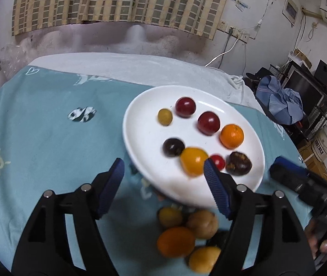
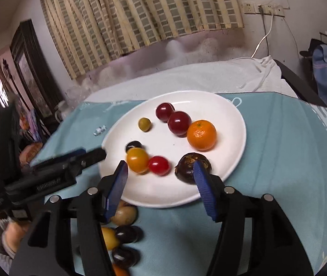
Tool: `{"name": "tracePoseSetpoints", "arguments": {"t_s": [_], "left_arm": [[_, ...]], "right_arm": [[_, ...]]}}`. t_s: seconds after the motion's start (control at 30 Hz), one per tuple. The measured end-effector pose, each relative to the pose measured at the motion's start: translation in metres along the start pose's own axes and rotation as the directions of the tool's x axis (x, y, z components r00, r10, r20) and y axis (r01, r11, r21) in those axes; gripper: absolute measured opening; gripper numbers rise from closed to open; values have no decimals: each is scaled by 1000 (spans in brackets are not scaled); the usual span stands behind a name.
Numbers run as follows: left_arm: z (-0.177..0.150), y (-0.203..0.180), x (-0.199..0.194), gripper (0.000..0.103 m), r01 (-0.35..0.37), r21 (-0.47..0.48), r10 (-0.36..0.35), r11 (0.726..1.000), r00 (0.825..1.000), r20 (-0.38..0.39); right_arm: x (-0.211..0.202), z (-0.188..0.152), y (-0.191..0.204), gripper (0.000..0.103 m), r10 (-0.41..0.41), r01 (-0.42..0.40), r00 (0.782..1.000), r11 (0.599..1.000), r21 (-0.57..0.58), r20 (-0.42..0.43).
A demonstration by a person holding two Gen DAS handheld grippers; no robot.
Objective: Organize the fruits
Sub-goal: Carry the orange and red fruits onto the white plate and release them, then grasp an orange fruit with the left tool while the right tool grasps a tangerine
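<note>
A white plate (image 1: 145,124) (image 2: 227,119) on the blue cloth holds several fruits: two dark red ones (image 2: 179,122), an orange (image 1: 231,136) (image 2: 201,134), a small olive one (image 2: 144,124), a dark one (image 1: 173,146), a yellow-orange one (image 1: 193,160) (image 2: 137,159), a red tomato (image 2: 159,165) and a brown one (image 2: 189,169). Loose fruits (image 1: 186,237) (image 2: 124,232) lie on the cloth in front of the plate. My left gripper (image 1: 163,172) is open and empty at the plate's near-left rim. My right gripper (image 2: 160,173) is open and empty over the near rim.
The blue cloth (image 1: 48,126) covers a table with a white cloth (image 1: 128,66) at the far edge. A wall with a checked curtain (image 2: 140,11) stands behind. Shelves and clutter (image 1: 301,92) stand at the right. A basket (image 2: 0,239) sits at the left.
</note>
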State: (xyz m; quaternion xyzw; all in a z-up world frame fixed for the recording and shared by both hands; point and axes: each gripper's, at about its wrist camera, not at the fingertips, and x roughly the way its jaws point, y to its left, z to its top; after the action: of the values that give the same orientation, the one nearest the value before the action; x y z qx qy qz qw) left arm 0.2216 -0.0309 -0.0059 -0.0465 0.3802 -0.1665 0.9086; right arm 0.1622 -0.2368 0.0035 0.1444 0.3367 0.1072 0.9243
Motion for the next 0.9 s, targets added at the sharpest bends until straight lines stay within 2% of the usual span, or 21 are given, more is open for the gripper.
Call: {"name": "tracePoseSetpoints", "arguments": {"t_s": [0.23,0.33,0.5,0.57,0.63,0.77,0.9], "left_arm": [[-48,12,-21,74,-29,11,30,1000,998,-58],[-54,10,-22,74,-12,17,13,1000,998,-62],[-58,-1,-13,75,8,60,-3,998,997,-80],[-60,-5,-6,77,-15,86,23,996,995,-92],[-62,-5,-2,85,-59,114,69,992,994,-89],[-63,11,-17,83,-163,110,169,981,984,-49],[-69,26,-34,83,-145,84,147,986,989,-18]], "right_arm": [[-43,-33,2,63,19,-19,1000,999,32,0],[-48,-48,-4,63,20,-19,1000,999,48,-17],[-44,-49,-7,63,20,-18,999,998,57,-39],[-44,-49,-8,63,13,-10,999,998,60,-41],[-44,-49,-9,63,10,-8,999,998,59,-37],[-49,-47,-11,63,11,-9,1000,998,65,-22],[-53,-46,-12,63,22,-21,1000,997,73,-10]]}}
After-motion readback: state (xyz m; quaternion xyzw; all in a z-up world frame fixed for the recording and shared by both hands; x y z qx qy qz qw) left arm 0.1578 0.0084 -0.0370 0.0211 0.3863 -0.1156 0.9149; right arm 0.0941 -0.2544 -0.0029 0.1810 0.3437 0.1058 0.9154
